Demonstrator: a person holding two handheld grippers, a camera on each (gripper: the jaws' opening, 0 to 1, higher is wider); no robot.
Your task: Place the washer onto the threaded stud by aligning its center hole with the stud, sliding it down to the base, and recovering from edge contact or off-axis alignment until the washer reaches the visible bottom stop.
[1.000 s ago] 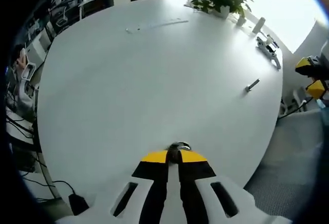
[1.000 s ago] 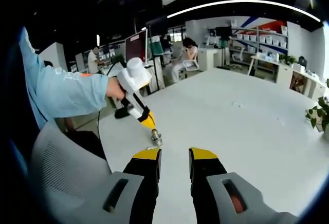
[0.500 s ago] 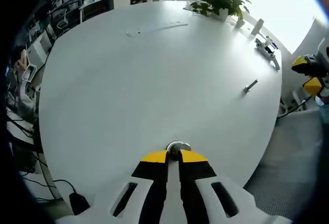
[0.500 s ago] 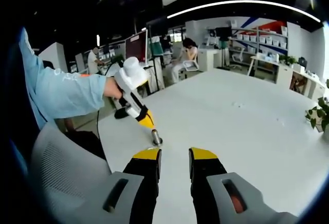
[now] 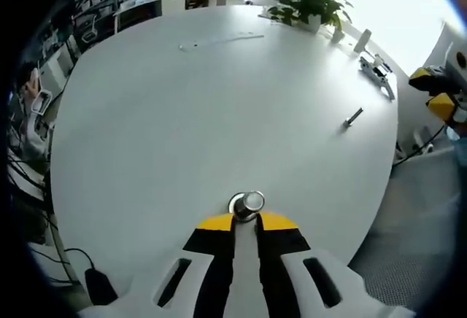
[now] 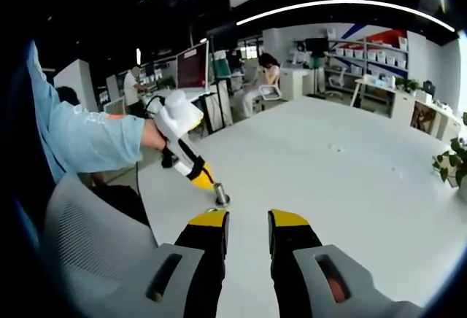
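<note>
Short upright metal threaded stud (image 5: 252, 202) on round white table (image 5: 219, 114), flat silver washer (image 5: 238, 207) ringing its base. Yellow-tipped left gripper (image 5: 246, 222) just behind stud, jaws nearly closed, empty. Right gripper (image 6: 248, 219) parted, empty

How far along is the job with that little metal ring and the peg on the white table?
The washer already sits around the threaded stud, low by the table. The left hand-held gripper is right behind them with its jaws nearly closed and holding nothing visible. The right hand-held gripper is open and apart from them. Left to do: confirm that the washer lies flat at the bottom, which is too small to tell.
</note>
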